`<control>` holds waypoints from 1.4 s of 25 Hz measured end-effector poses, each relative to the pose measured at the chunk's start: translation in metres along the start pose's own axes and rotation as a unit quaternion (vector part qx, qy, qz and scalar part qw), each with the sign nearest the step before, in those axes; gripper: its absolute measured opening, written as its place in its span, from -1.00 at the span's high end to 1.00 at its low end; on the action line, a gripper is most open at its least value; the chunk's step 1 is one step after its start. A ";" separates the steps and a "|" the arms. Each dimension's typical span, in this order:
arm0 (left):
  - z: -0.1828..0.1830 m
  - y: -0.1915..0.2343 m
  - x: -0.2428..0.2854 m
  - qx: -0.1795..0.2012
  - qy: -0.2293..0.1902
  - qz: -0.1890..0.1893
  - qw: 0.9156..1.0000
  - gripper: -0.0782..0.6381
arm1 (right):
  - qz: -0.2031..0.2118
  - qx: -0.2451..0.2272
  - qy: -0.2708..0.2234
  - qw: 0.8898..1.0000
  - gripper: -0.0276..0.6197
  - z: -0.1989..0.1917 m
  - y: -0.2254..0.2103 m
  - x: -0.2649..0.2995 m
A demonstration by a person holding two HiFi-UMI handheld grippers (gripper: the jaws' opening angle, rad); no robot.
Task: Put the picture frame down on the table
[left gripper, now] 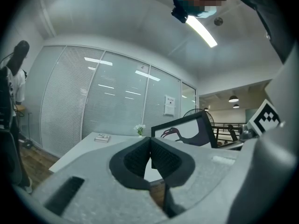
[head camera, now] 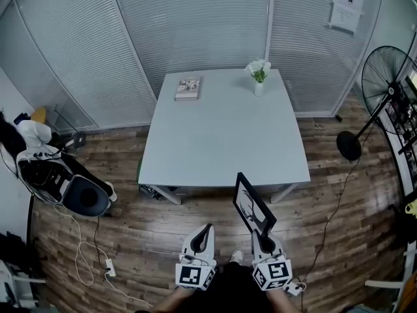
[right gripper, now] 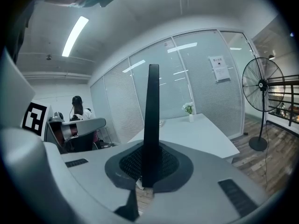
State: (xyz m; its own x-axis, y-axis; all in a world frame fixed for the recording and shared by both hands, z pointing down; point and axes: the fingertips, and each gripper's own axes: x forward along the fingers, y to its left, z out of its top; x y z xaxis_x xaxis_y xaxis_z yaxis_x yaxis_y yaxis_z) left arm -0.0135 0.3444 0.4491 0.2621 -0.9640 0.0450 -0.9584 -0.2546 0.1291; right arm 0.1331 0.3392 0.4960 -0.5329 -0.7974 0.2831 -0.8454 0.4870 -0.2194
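Note:
A black picture frame (head camera: 253,205) with a dark bird silhouette on white stands upright in my right gripper (head camera: 262,240), which is shut on its lower edge. It hangs just in front of the near edge of the pale table (head camera: 221,135). Edge-on in the right gripper view, the frame (right gripper: 150,120) rises as a thin dark bar between the jaws. My left gripper (head camera: 204,238) is beside it at the left, shut with nothing between its pads. The left gripper view shows the frame's picture side (left gripper: 187,132) off to the right.
On the table's far side lie a small book (head camera: 187,88) and a white vase of flowers (head camera: 258,74). A standing fan (head camera: 381,83) is at the right. A chair with bags (head camera: 58,178) and floor cables (head camera: 85,253) are at the left. Glass walls with blinds stand behind.

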 end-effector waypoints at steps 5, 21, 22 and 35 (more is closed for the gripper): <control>-0.010 -0.019 0.010 0.026 0.018 0.011 0.999 0.75 | 0.022 -0.003 -0.005 1.000 0.83 0.005 -0.017 0.000; -0.027 0.033 0.093 0.005 0.029 0.015 0.999 0.75 | 0.020 -0.008 0.006 1.000 0.83 0.022 -0.040 0.092; -0.026 0.040 0.105 0.001 0.026 0.014 1.000 0.75 | 0.019 -0.009 0.008 1.000 0.83 0.025 -0.041 0.102; 0.016 0.158 0.245 -0.006 0.003 -0.003 1.000 0.75 | 0.004 -0.008 0.024 1.000 0.83 0.071 -0.045 0.258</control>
State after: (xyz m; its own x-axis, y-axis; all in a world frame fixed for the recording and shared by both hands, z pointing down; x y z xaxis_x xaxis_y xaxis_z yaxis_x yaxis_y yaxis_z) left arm -0.1028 0.0665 0.4650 0.2687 -0.9619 0.0510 -0.9553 -0.2593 0.1417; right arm 0.0368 0.0864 0.5122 -0.5405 -0.7758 0.3256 -0.8414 0.4989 -0.2078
